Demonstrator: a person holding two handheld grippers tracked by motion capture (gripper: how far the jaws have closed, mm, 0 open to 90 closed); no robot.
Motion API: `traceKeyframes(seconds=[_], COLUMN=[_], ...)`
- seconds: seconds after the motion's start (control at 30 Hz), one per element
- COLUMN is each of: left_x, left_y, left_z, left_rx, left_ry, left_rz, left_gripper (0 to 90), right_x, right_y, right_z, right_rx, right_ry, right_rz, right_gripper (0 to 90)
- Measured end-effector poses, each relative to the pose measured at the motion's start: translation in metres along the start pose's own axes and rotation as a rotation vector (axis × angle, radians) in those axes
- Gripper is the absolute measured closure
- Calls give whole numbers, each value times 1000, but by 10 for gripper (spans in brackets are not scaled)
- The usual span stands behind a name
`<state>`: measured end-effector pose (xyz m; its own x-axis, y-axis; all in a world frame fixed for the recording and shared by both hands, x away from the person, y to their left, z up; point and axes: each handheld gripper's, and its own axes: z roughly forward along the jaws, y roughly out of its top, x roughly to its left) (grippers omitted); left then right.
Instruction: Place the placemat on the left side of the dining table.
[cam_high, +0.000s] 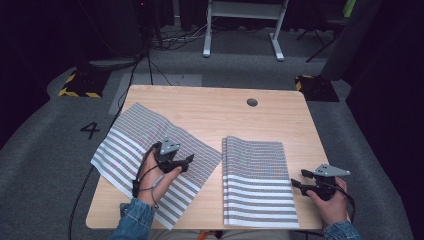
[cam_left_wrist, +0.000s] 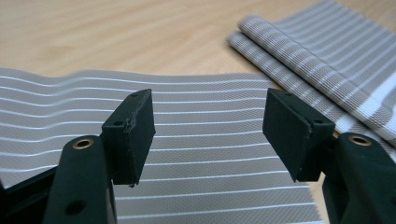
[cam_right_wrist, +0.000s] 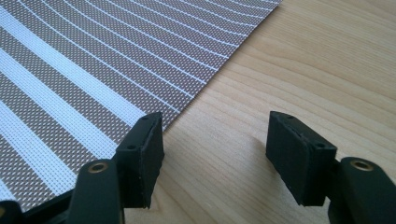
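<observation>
Hovering apart, left gripper (cam_high: 186, 164) over flat mat (cam_high: 150, 155); right gripper (cam_high: 299, 179), fingers apart, beside folded mat's (cam_high: 257, 180) edge.

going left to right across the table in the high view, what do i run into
single striped placemat lying askew → left gripper above it, jaws open → stack of folded striped placemats → right gripper at the stack's right edge, jaws open, over bare table

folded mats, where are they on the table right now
In the high view the folded mats lie on the right half of the table, between the flat mat under the left gripper and the right gripper.
</observation>
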<state>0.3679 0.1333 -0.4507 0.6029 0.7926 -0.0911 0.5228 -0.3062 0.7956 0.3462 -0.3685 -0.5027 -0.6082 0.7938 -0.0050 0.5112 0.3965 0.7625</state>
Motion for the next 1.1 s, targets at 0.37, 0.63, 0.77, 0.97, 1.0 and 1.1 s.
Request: traceKeyframes(seconds=[0.37,0.63,0.77,0.97,1.0,1.1], left_x=[-40,-48,-49,-28,-28,-20], left_y=[-14,-22,-24,-25,-25,-24], left_z=[48,57,59,53,53,50], left_rx=[174,192,176,132,132,140], left_ry=[-17,34,36,26,26,25], left_rz=[47,62,56,62,62,56], left_gripper=[313,226,207,560,622,728], right_x=[0,0,0,0,0,1], right_y=[0,0,0,0,0,0], right_z=[0,0,0,0,0,0], right_rx=[-3,2,-2,0,-2,-2], right_ry=[3,3,4,3,5,5], right_rz=[1,-2,0,-1,0,1], right_gripper=[366,364,364,363,363,363])
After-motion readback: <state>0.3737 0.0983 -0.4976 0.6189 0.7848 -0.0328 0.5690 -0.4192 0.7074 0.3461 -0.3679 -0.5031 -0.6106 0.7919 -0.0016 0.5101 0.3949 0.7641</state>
